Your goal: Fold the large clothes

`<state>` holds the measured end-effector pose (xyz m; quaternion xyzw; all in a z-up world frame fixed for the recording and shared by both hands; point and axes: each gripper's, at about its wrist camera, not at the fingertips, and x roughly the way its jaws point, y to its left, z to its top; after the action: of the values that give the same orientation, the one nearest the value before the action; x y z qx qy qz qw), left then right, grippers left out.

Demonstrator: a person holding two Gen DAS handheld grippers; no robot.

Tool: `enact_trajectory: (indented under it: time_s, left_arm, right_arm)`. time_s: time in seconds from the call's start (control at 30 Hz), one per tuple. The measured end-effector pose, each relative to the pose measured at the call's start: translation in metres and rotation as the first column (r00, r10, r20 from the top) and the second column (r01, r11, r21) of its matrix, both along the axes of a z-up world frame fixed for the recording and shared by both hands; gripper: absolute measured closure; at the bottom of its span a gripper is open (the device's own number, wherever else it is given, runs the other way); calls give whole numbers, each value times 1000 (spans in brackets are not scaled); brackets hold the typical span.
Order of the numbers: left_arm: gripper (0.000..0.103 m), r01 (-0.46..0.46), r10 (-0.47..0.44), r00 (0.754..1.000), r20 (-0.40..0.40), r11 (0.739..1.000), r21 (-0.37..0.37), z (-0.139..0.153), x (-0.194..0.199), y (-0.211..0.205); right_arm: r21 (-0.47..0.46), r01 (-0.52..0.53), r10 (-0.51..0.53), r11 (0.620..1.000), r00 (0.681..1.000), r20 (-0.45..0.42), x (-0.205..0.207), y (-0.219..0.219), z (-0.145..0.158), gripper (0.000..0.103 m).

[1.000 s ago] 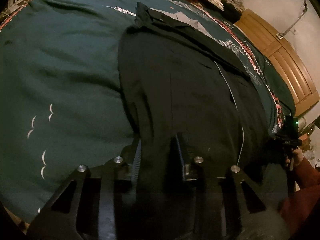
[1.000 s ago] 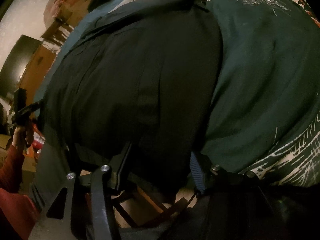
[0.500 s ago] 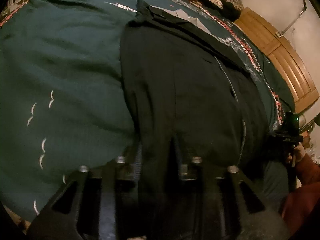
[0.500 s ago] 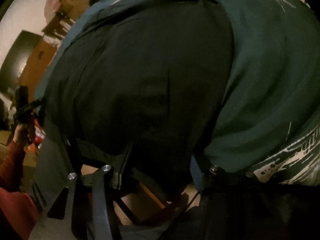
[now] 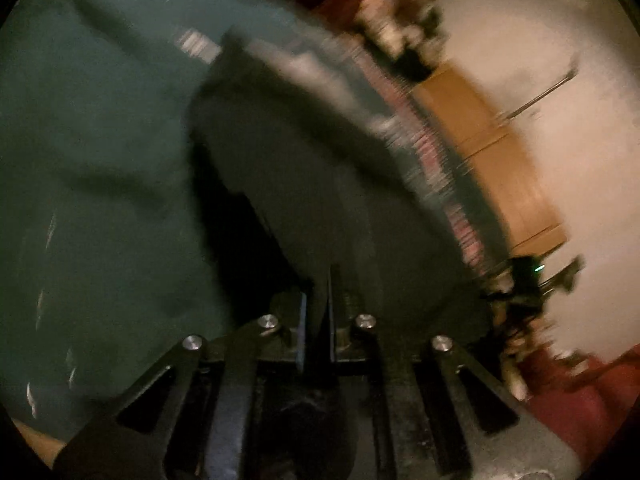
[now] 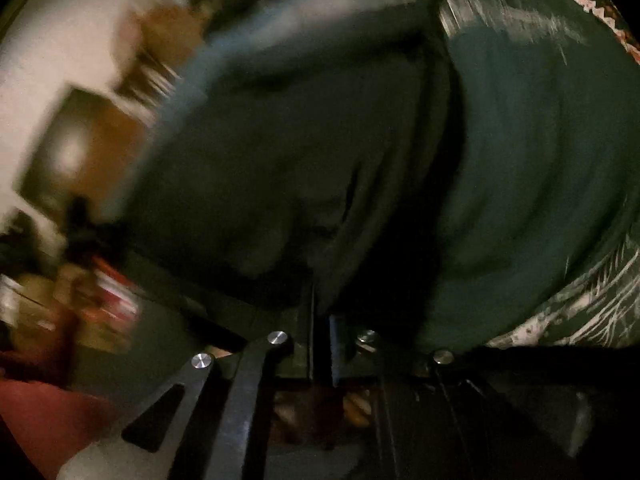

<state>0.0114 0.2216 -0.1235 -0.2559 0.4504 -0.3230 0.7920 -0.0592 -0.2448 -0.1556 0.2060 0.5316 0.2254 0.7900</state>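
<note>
My left gripper (image 5: 317,304) and right gripper (image 6: 321,322), open half a second before, had clamped the dark garment's (image 5: 320,184) near hem, lifting it off the green bedspread (image 5: 88,152); wooden headboard (image 5: 492,152) beyond, blurred.

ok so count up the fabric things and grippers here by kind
dark garment: 1
green bedspread: 1
grippers: 2, the left gripper and right gripper, each shut on the garment's near edge
total: 4
</note>
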Motion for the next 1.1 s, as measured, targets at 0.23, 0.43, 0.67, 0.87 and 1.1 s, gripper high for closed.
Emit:
enact_trajectory:
  time_s: [0.23, 0.43, 0.67, 0.87, 1.1]
  left_arm:
    - [96, -135, 142, 989, 47, 982, -136, 56, 123, 7]
    - [83, -268, 263, 958, -112, 963, -37, -19, 237, 8]
    - [69, -322, 344, 910, -231, 938, 128, -78, 291, 7]
    - [41, -464, 468, 883, 38, 856, 228, -29, 266, 21]
    - [43, -238, 222, 971, 88, 865, 441, -43, 303, -55]
  right_arm:
    - [303, 119, -152, 945, 984, 88, 92, -52, 77, 96]
    - [257, 274, -276, 927, 961, -27, 241, -109, 44, 95]
    - [44, 351, -345, 935, 933, -103, 335, -128, -36, 74]
    - [-3, 310, -310, 951, 950, 21, 333, -122, -35, 59]
    - [-125, 226, -222, 966, 974, 47, 346, -95, -51, 59]
